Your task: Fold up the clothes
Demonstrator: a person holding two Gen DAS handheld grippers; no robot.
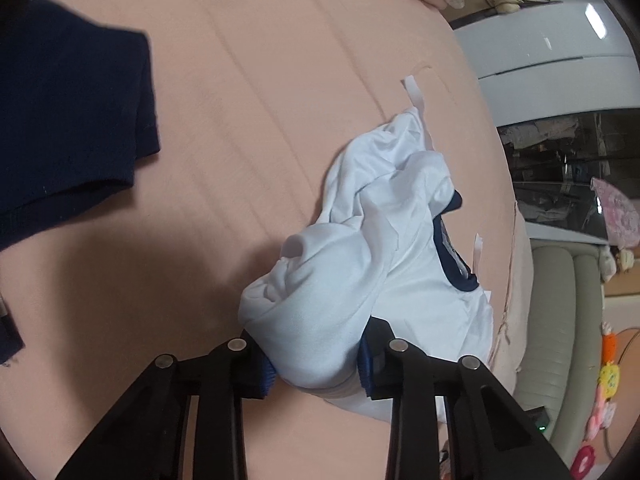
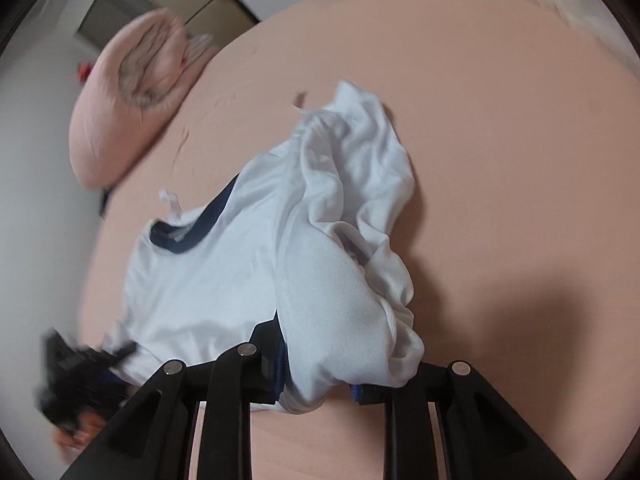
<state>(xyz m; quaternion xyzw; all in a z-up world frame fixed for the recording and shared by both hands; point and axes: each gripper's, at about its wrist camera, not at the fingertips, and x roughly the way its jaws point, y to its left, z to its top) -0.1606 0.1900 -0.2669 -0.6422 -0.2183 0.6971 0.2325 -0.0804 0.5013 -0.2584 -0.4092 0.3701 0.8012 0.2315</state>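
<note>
A crumpled white shirt (image 1: 372, 248) with a dark navy collar (image 1: 452, 256) lies on a pink bed sheet (image 1: 248, 92). My left gripper (image 1: 316, 364) has its jaws around a bunched fold of the shirt, cloth filling the gap between the blue pads. In the right wrist view the same white shirt (image 2: 248, 264) is bunched between the jaws of my right gripper (image 2: 320, 384), which also grips a fold. The left gripper (image 2: 76, 376) shows blurred at the lower left, at the shirt's edge.
A folded navy garment (image 1: 68, 120) lies on the sheet at the left. A pink pillow (image 2: 132, 96) sits at the bed's far end. The bed edge (image 1: 516, 280) runs along the right, with a sofa (image 1: 560, 320) and furniture beyond.
</note>
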